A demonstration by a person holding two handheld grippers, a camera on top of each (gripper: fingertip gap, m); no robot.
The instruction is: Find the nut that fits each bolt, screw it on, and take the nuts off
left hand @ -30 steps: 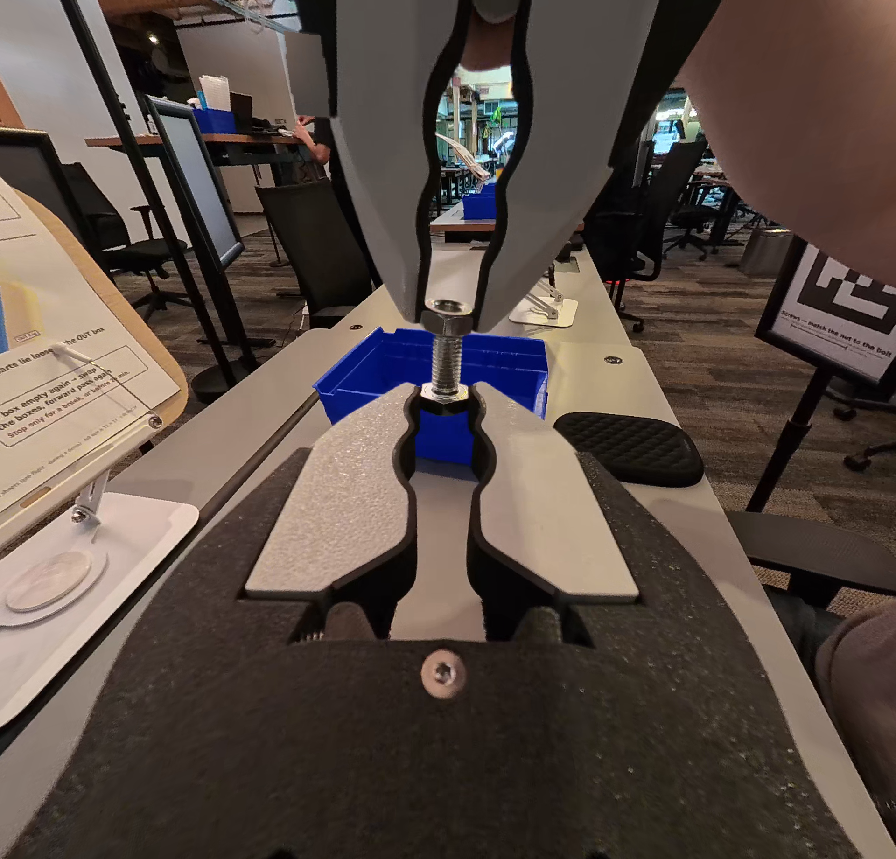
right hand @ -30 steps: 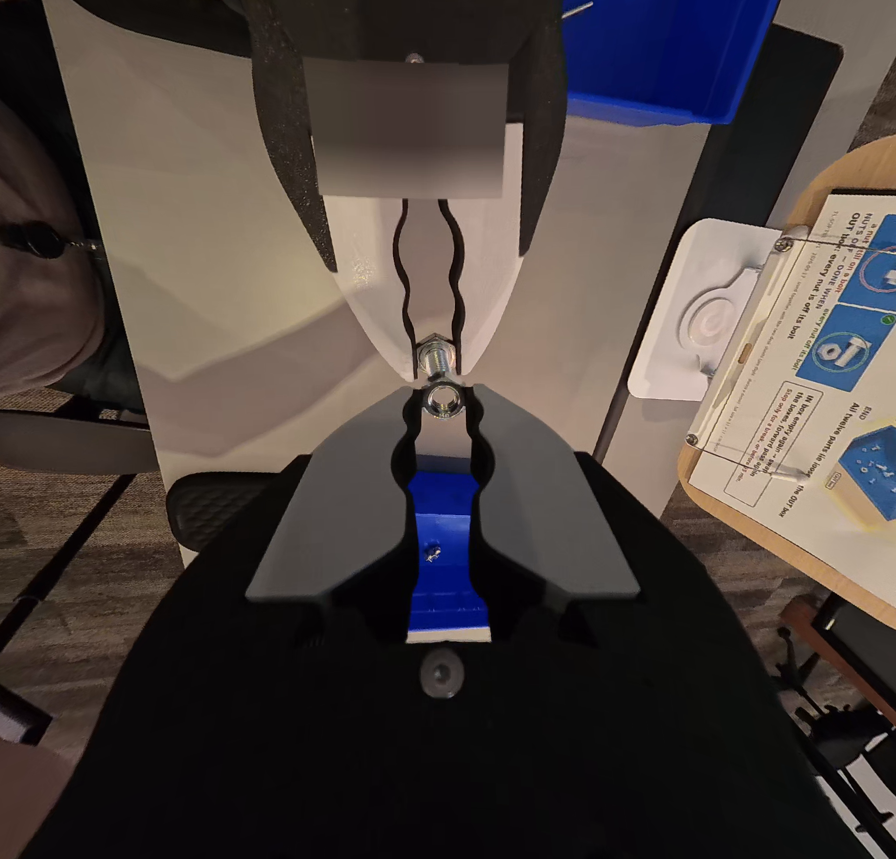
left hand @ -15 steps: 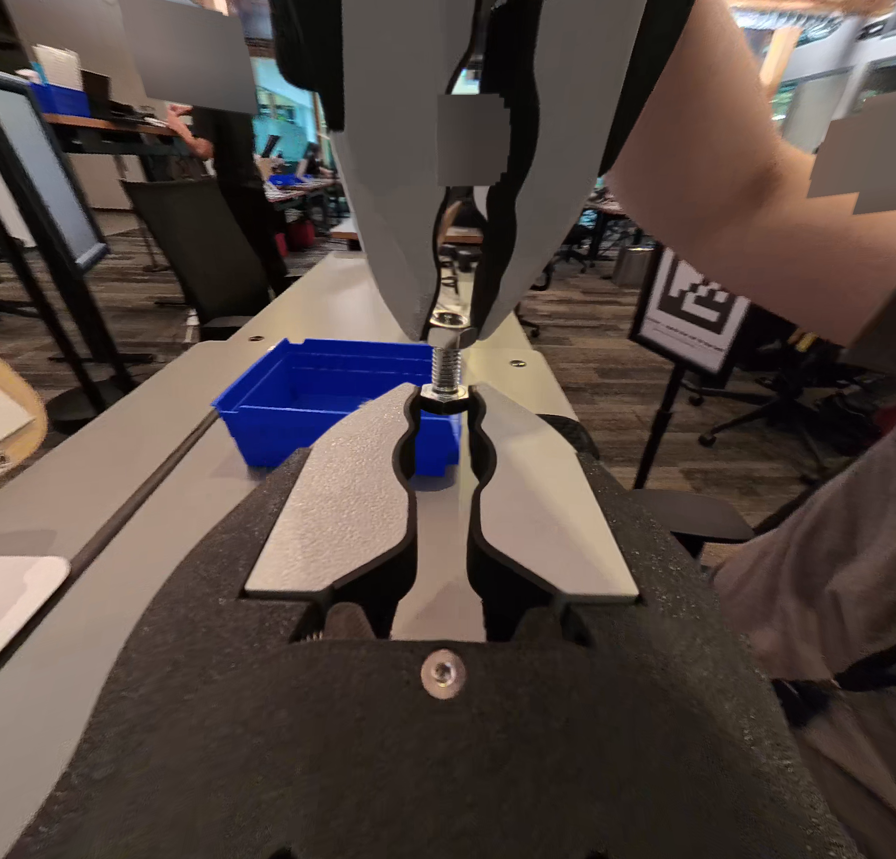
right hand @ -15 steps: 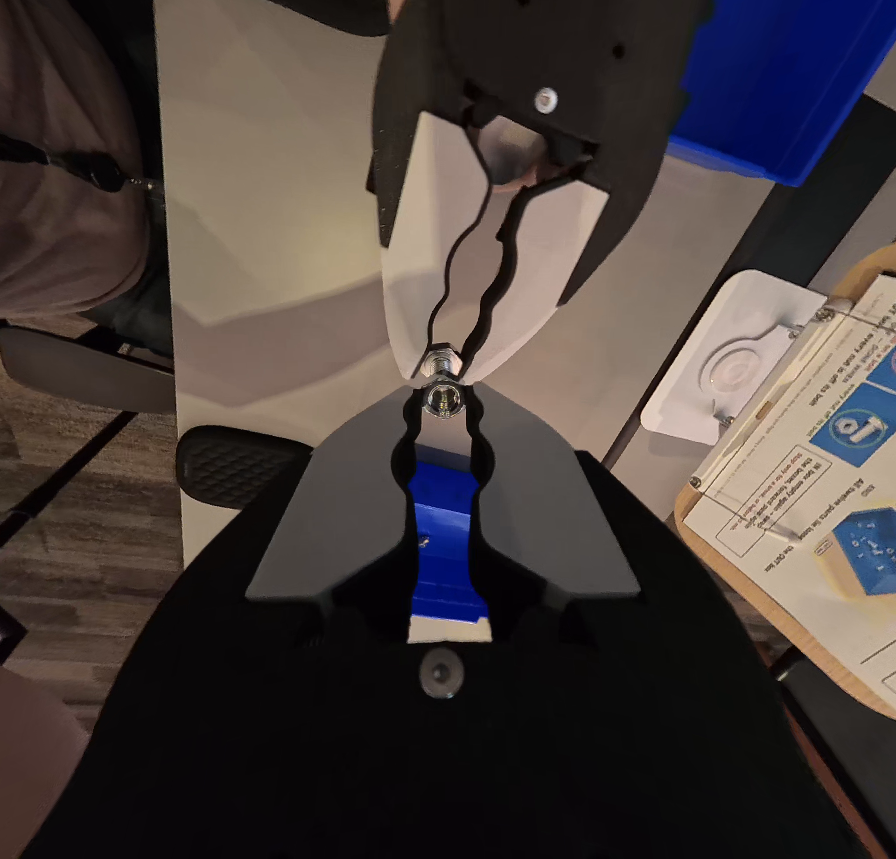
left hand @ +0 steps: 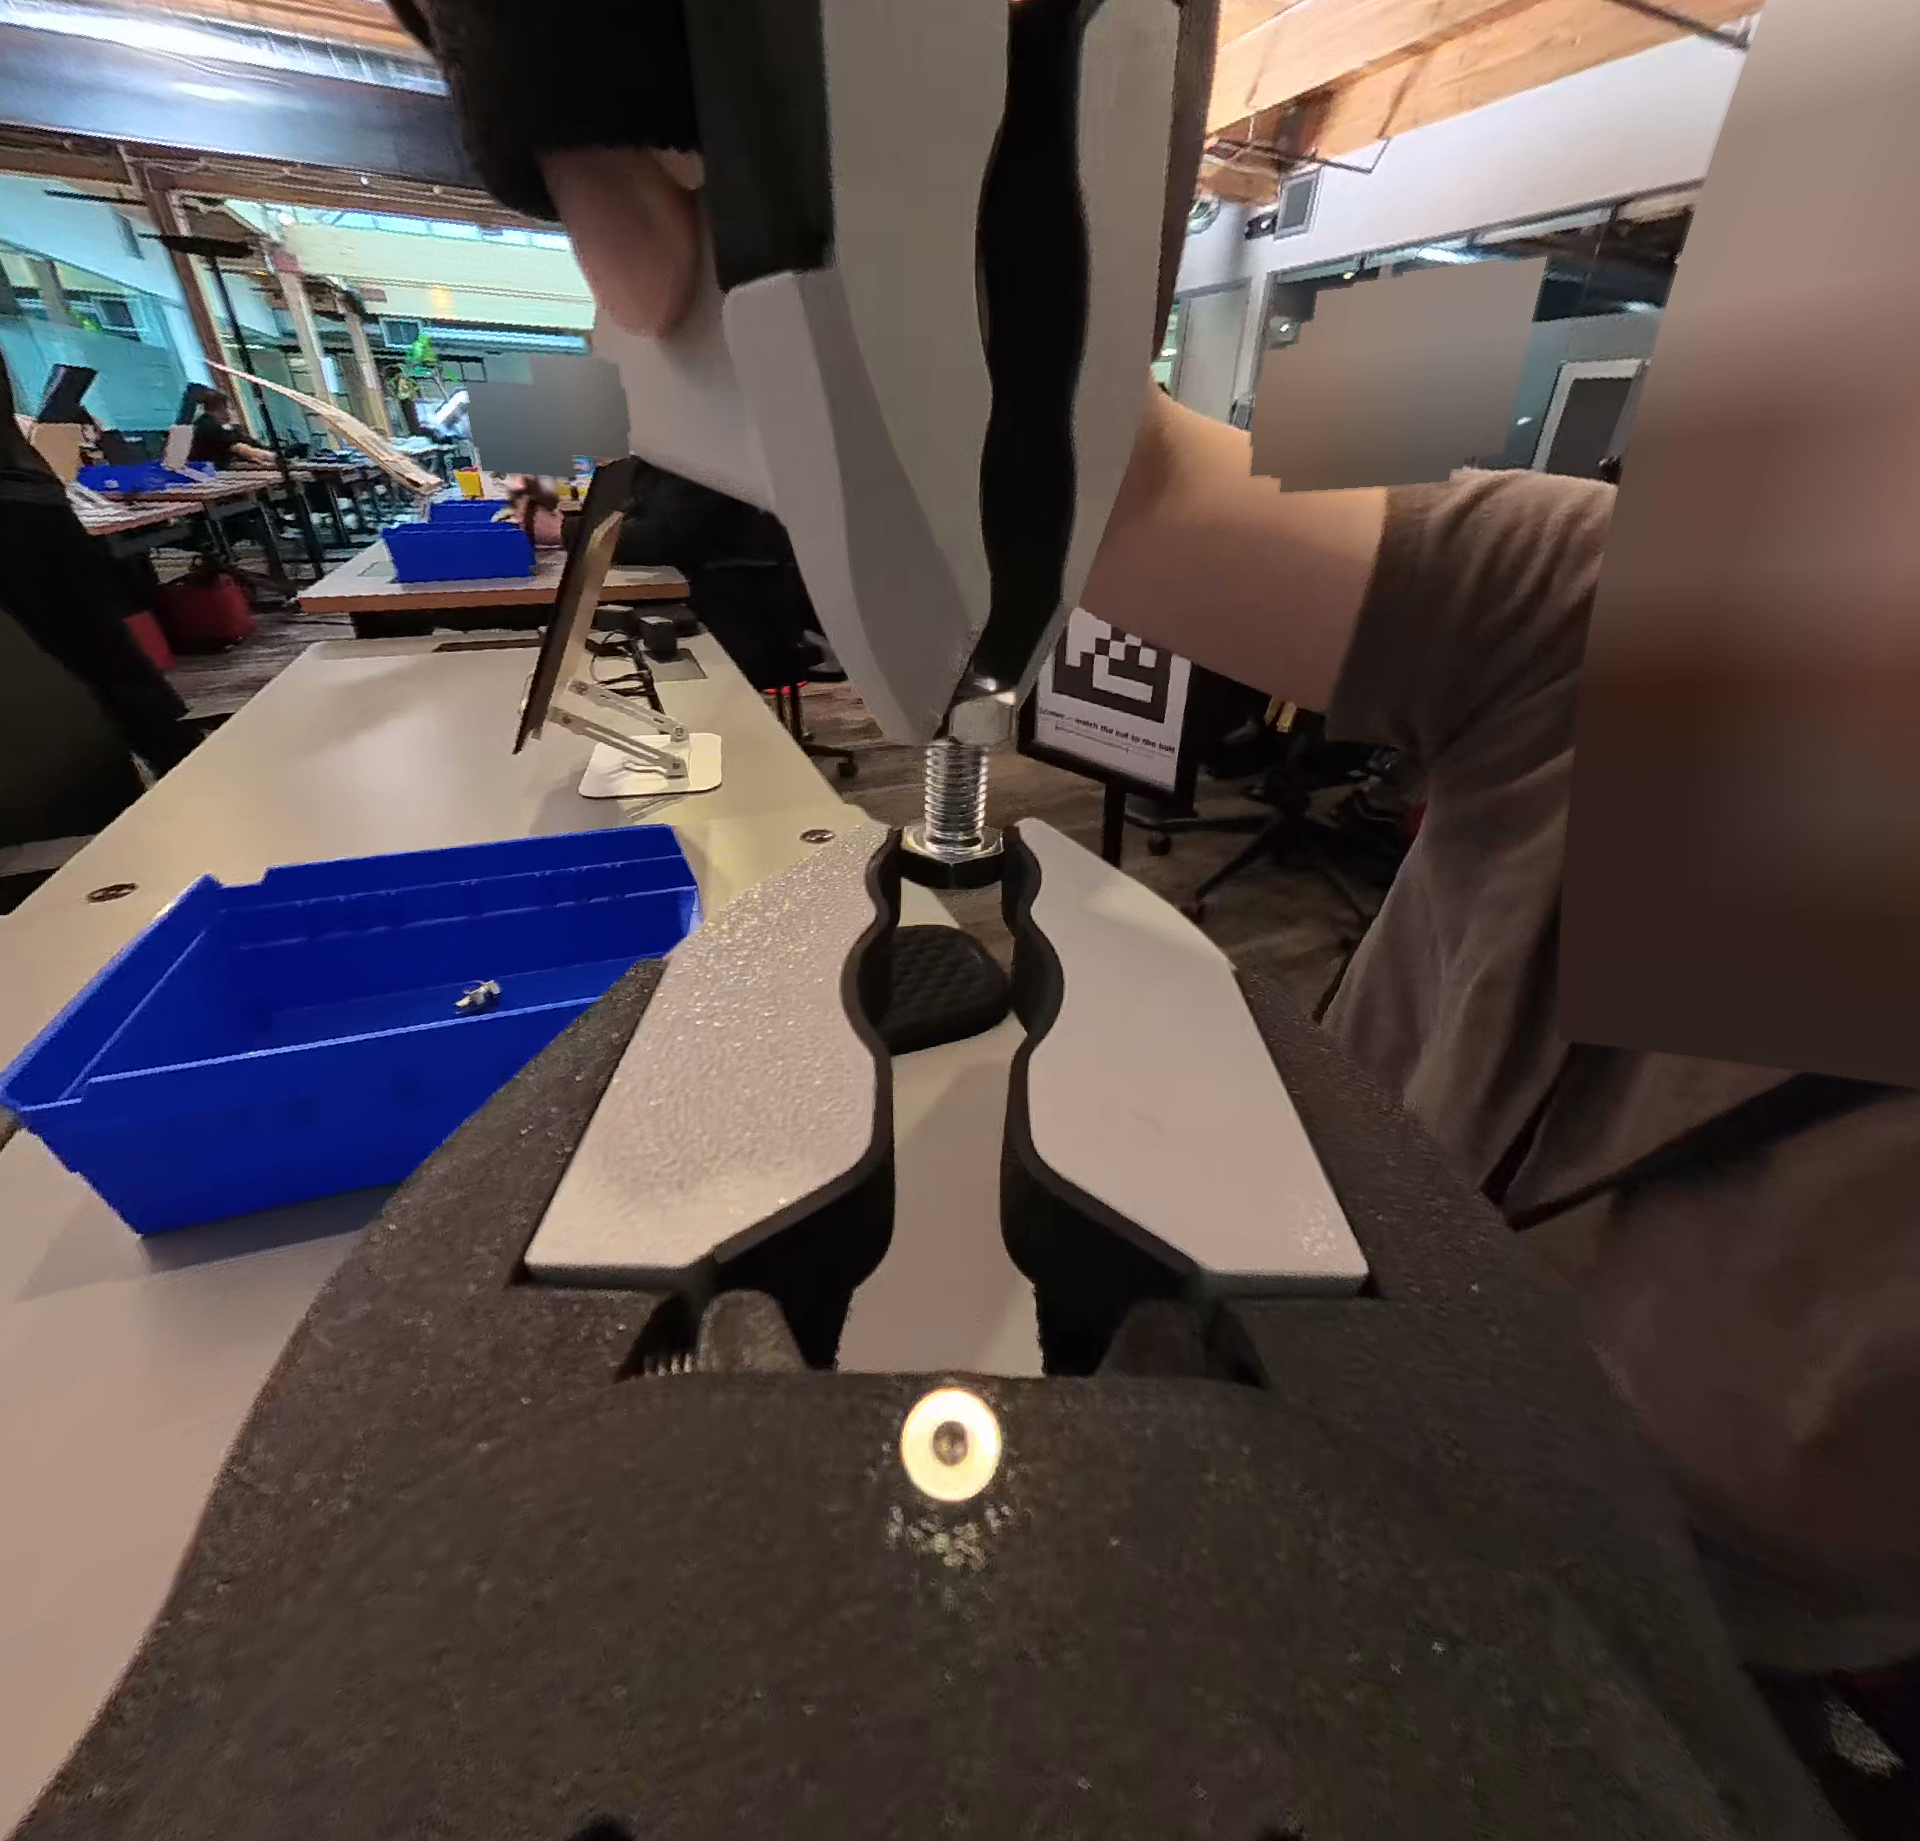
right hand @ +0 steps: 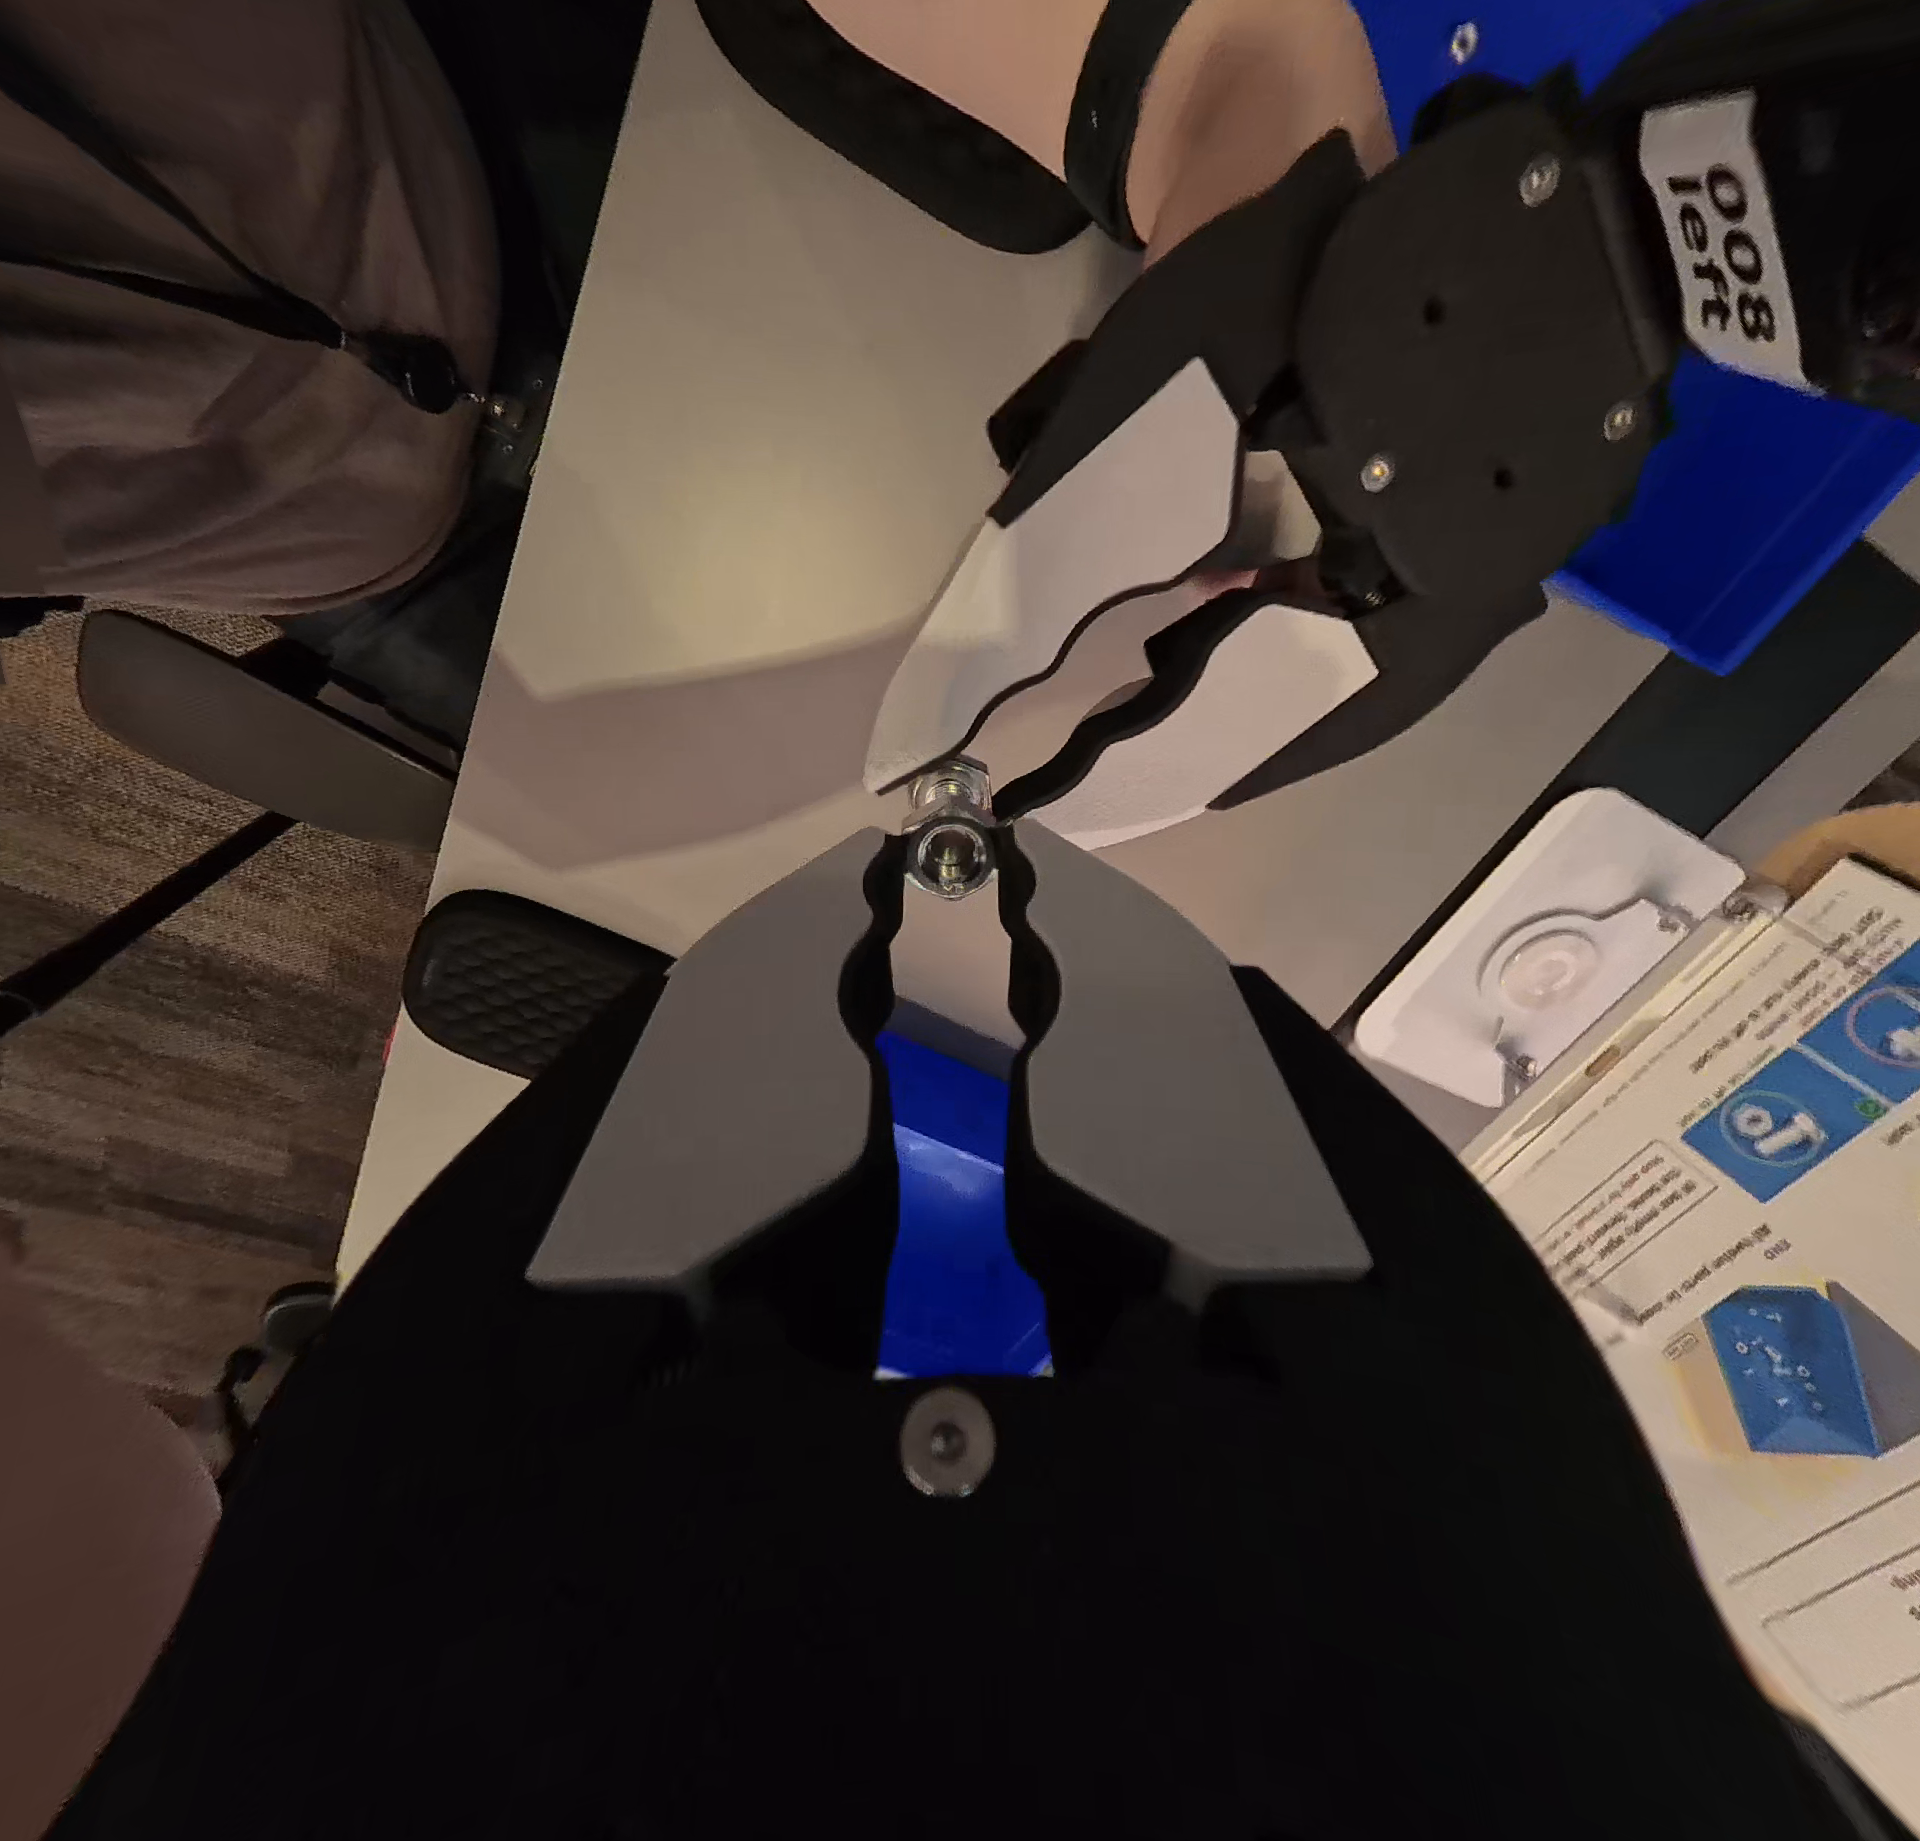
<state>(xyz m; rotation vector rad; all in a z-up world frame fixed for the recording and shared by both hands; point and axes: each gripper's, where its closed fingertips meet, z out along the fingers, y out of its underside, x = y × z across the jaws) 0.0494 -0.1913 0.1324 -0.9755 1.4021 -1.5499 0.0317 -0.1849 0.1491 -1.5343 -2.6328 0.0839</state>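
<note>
Here, a small shiny steel bolt (left hand: 954, 792) held up in the air above the grey table (left hand: 343, 752). Left tongs (left hand: 951, 861) closed on its six-sided nut (left hand: 950, 844); right tongs (right hand: 948, 861) closed on its head. Hard, light, slippery: best pinched on flat sides.

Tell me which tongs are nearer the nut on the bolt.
Right. The right tongs are shut on the nut itself, at one end of the bolt. The left tongs clamp the bolt head, a stretch of bare thread away from the nut.
</note>
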